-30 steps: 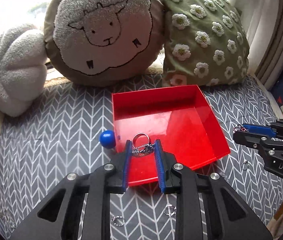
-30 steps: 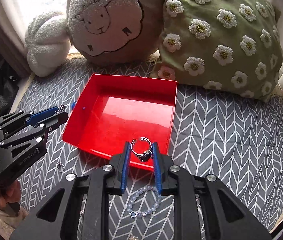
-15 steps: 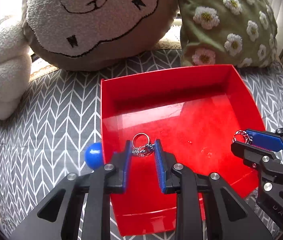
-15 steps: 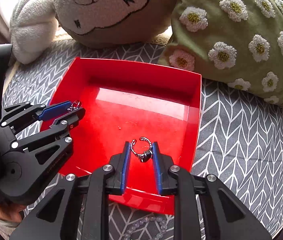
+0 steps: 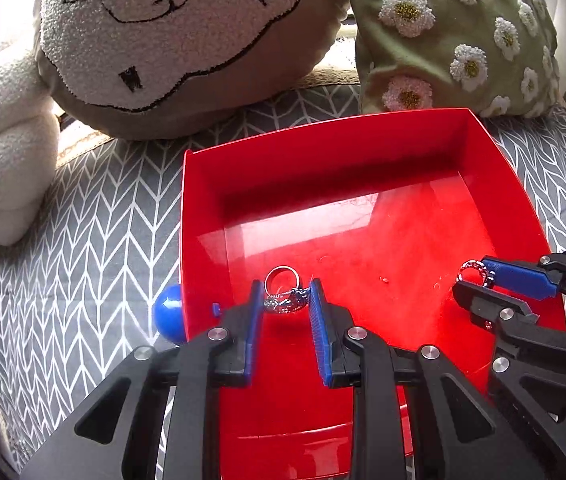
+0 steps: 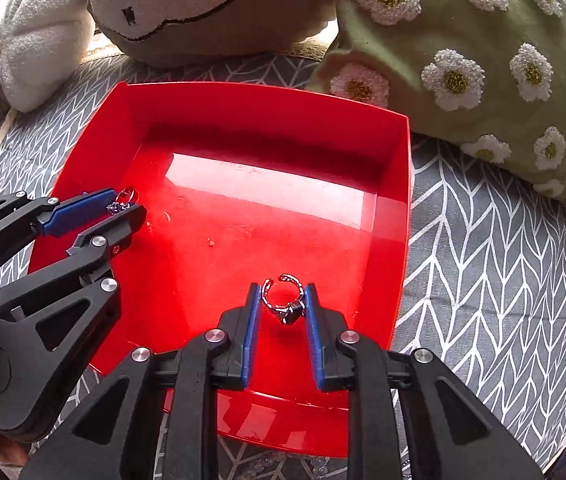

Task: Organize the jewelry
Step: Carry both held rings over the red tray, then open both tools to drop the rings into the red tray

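Both tongs are over the red tray (image 5: 203,216) right now. Left tongs (image 5: 286,300) are pinching a silver ring with a bit of chain (image 5: 283,294), right tongs (image 6: 283,304) are clamped on an open twisted ring (image 6: 283,300). Tray sits on a grey chevron cover (image 6: 483,240), blue ball (image 5: 169,314) just beside it.

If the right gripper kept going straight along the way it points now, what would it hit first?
Most likely the glossy floor of the red tray. The right gripper, shut on an open silver ring, points steeply down into the tray, with nothing visible between. Depth under the fisheye is uncertain.
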The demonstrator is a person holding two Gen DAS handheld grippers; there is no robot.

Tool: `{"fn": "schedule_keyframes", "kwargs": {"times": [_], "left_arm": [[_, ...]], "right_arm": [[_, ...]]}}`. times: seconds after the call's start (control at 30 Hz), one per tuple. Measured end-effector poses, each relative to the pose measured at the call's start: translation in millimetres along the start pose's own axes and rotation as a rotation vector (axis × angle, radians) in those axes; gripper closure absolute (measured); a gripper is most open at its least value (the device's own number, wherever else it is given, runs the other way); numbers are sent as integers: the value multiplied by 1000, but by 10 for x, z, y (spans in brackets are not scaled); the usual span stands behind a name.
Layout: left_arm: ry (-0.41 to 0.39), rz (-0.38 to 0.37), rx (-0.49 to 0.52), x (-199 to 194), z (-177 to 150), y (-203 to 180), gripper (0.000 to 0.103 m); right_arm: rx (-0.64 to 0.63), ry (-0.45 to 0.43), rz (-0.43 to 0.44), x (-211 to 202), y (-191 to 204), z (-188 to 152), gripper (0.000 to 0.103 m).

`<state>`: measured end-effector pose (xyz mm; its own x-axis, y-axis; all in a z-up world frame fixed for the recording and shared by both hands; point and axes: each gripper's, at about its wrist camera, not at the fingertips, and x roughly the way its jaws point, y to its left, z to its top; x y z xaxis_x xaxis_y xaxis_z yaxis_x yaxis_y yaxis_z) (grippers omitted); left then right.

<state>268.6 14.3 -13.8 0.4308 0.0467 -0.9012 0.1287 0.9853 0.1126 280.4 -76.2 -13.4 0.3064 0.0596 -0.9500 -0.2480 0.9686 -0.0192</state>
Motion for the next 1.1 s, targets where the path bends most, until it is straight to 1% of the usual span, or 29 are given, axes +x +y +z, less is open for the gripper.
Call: {"fn": "schedule_keyframes", "kwargs": {"times": [0.1, 0.27, 0.33, 0.4, 0.47, 0.6, 0.63, 0.67, 0.7, 0.73, 0.8, 0.83, 0.87, 0.9, 1.0, 1.03, 1.07, 1.1], "left_arm": [[0, 2, 4, 4, 1, -6, 80], [-1, 9, 11, 7, -2, -19, 80], [0, 6, 7, -2, 3, -11, 80], [-2, -5, -1, -16, 10, 9, 79], [-7, -6, -5, -35, 14, 26, 78], [-21, 1, -17, -97, 28, 78, 75], [-31, -7, -22, -149, 28, 95, 75], [-46, -12, -27, -224, 27, 118, 71], [-72, -5, -34, -349, 20, 148, 60], [-102, 9, -39, -480, 7, 177, 52], [-183, 53, -38, -809, -74, 219, 16], [-217, 66, -36, -957, -136, 236, 13], [-245, 70, -32, -1113, -230, 253, 14], [-256, 63, -29, -1204, -299, 268, 14], [-266, 15, -54, -1420, -633, 350, 13], [-261, 2, -63, -1455, -744, 363, 13], [-254, -8, -74, -1469, -874, 377, 13], [-247, -13, -85, -1463, -1018, 399, 13]], "right_arm": [[5, -3, -18, -5, -19, 12, 81], [0, 7, -16, -12, -28, 11, 81], [1, 5, -18, -18, -21, 13, 78], [-5, -5, -27, -37, -10, 12, 66], [-13, -15, -41, -50, 15, 13, 65], [-12, -25, -36, -113, 6, -3, 65], [-9, -34, -39, -154, 0, -10, 65], [-5, -41, -39, -205, -9, -20, 65], [-2, -53, -35, -279, -17, -34, 65], [0, -66, -27, -356, -27, -54, 65], [-1, -96, -6, -582, -38, -141, 64], [-11, -113, 8, -718, -33, -218, 62], [-16, -129, 19, -823, -36, -290, 51], [-19, -147, 26, -929, -39, -375, 39], [-39, -206, 46, -1224, -47, -751, 23], [-44, -216, 45, -1272, -42, -830, 21], [-48, -231, 49, -1329, -56, -977, 16], [-48, -246, 51, -1368, -77, -1123, 13]]}}
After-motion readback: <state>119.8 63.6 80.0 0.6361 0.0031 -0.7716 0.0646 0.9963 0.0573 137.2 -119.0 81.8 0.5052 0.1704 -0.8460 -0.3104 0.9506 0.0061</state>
